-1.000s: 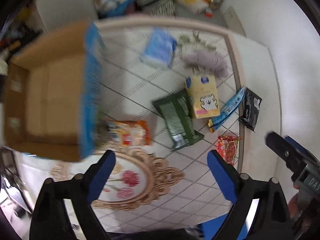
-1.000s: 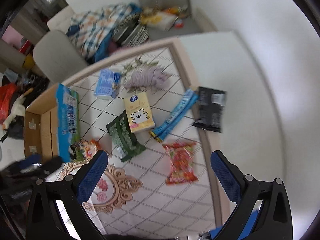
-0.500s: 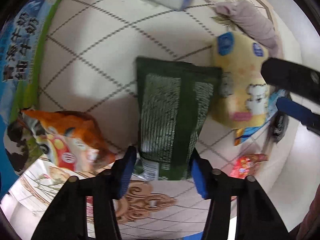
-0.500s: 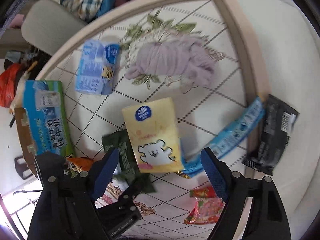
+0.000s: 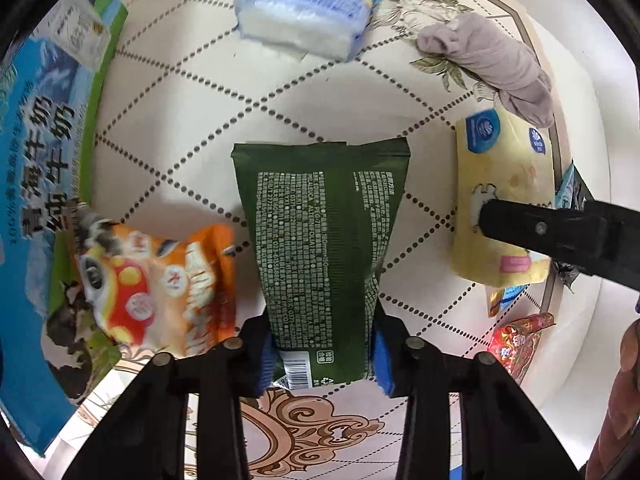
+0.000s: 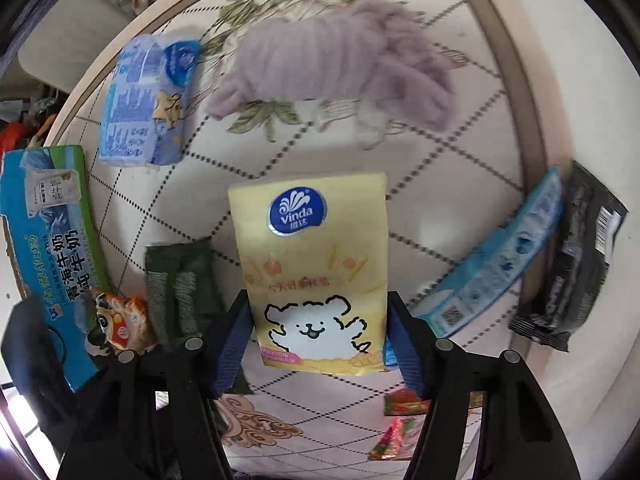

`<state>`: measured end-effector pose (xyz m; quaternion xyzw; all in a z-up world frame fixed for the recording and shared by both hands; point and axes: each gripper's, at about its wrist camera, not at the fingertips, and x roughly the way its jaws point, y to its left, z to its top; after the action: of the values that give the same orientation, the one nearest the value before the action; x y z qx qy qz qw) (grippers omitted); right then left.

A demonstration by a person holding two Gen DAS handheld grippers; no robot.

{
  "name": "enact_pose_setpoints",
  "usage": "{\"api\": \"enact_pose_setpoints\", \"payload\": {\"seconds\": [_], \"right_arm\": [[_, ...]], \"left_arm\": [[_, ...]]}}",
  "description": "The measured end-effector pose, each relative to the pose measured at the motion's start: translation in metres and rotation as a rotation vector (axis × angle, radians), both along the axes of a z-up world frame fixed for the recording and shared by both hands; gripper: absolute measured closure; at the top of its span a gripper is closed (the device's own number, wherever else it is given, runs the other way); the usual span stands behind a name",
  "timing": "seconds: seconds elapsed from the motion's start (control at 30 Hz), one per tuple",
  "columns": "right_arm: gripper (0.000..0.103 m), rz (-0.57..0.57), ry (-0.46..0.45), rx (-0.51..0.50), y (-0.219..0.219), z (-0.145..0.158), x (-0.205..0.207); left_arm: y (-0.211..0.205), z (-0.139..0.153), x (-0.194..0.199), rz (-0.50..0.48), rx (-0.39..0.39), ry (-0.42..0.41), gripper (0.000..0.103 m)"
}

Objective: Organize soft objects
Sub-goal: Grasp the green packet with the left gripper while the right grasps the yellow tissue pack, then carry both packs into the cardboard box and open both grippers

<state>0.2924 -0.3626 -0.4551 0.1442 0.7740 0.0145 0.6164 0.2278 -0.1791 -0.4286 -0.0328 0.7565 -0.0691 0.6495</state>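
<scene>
My left gripper (image 5: 322, 354) is shut on the near end of a dark green wet-wipes pack (image 5: 320, 256), which lies flat on the patterned table. My right gripper (image 6: 318, 336) has its blue pads against both sides of a yellow Vinda tissue pack (image 6: 314, 268) with a white bear on it; it also shows in the left wrist view (image 5: 502, 204) under the right gripper's black finger. A blue-and-white tissue pack (image 5: 308, 4) (image 6: 146, 100) and a mauve knitted cloth (image 5: 488, 60) (image 6: 340, 64) lie farther back.
An orange snack bag (image 5: 160, 292) leans on a blue milk carton box (image 5: 44, 168) at the left. A long blue packet (image 6: 496, 264), a black packet (image 6: 576, 260) and a red snack bag (image 5: 520, 340) lie at the table's right rim (image 6: 516, 92).
Both grippers have dropped closer to the table. The left jaws closed onto the green pack. The right jaws narrowed around the yellow tissue pack.
</scene>
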Motion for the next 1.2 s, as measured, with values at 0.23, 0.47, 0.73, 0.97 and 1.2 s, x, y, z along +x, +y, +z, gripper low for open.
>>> {"api": "enact_pose_setpoints", "payload": {"seconds": [0.23,0.47,0.73,0.97,1.2], "right_arm": [[0.038,-0.060,-0.095,0.022,-0.003,0.039,-0.025],[0.038,-0.063,-0.206,0.070,0.007,0.106,-0.047],[0.038,0.032,-0.330,0.194,0.083,0.195,-0.054],[0.038,0.112,-0.349,0.230,0.211,0.207,-0.038],[0.038,0.142,-0.313,0.152,0.308,0.157,0.002]], "left_arm": [[-0.001,0.061,-0.015,-0.034,-0.009,-0.103,0.072],[0.043,0.162,-0.021,-0.015,-0.070,-0.258,0.072],[0.165,0.219,-0.008,0.086,-0.044,-0.317,0.072],[0.249,0.181,0.028,0.129,-0.039,-0.249,0.072],[0.302,0.114,0.076,0.123,-0.070,-0.145,0.072]]}}
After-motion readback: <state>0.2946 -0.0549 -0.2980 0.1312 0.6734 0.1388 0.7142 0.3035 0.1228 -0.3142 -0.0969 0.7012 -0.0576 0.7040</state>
